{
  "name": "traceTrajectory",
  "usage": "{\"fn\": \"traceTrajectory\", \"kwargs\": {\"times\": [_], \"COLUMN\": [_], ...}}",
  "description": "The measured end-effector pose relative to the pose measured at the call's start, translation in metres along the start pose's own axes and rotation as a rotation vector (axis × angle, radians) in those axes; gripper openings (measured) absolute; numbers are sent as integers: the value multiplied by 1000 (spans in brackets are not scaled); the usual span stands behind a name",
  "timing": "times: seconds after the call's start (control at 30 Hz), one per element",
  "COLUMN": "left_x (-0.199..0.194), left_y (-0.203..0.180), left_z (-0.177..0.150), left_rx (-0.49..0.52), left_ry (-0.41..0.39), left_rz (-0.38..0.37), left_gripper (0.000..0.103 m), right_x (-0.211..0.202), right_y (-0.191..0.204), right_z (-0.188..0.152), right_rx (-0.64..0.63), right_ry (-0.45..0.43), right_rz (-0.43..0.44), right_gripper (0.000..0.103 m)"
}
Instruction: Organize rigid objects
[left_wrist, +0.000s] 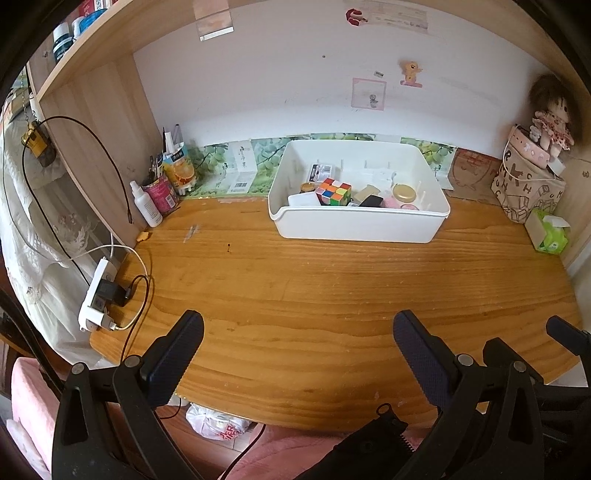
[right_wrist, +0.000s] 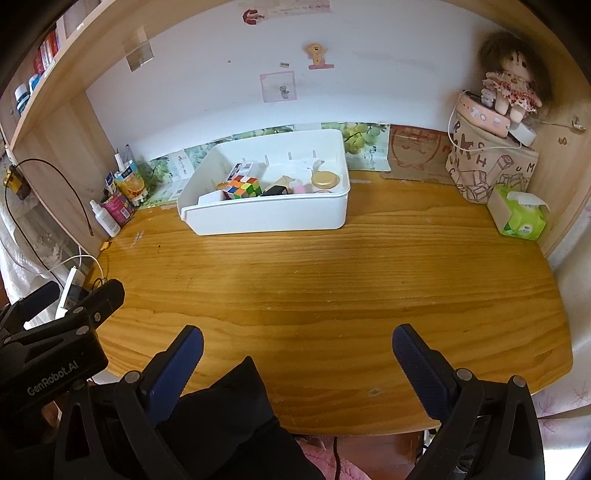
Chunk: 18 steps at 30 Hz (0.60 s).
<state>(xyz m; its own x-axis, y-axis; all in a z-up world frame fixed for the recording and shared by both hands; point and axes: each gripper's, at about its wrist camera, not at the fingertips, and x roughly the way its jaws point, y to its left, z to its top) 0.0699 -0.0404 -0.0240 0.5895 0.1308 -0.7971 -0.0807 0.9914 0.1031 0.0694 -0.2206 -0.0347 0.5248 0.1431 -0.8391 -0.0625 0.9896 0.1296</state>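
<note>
open desk before white bin, clutter at sides

Wooden desk in alcove; white back wall with stickers; wood side panel; shelf above.

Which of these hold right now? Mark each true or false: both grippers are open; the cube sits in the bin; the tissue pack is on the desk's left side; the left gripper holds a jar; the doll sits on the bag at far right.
1. Both grippers are open: true. The left gripper and right gripper hold nothing.
2. The cube sits in the bin: true.
3. The tissue pack is on the left: false, it is at the right edge.
4. The left gripper holds a jar: false, the jar is in the bin.
5. The doll sits on the bag: true.
</note>
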Motion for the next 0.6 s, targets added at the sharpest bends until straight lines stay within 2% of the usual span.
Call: {"fn": "traceTrajectory", "kwargs": {"times": [0.6], "left_x": [12], "left_y": [-22], "left_z": [12], "left_rx": [37], "left_ry": [-5], "left_rz": [-5], "left_gripper": [102], "right_x": [13], "right_y": [-25], "right_z": [9], "right_rx": [35], "right_ry": [8], "right_rz": [5], "right_gripper": [102]}}
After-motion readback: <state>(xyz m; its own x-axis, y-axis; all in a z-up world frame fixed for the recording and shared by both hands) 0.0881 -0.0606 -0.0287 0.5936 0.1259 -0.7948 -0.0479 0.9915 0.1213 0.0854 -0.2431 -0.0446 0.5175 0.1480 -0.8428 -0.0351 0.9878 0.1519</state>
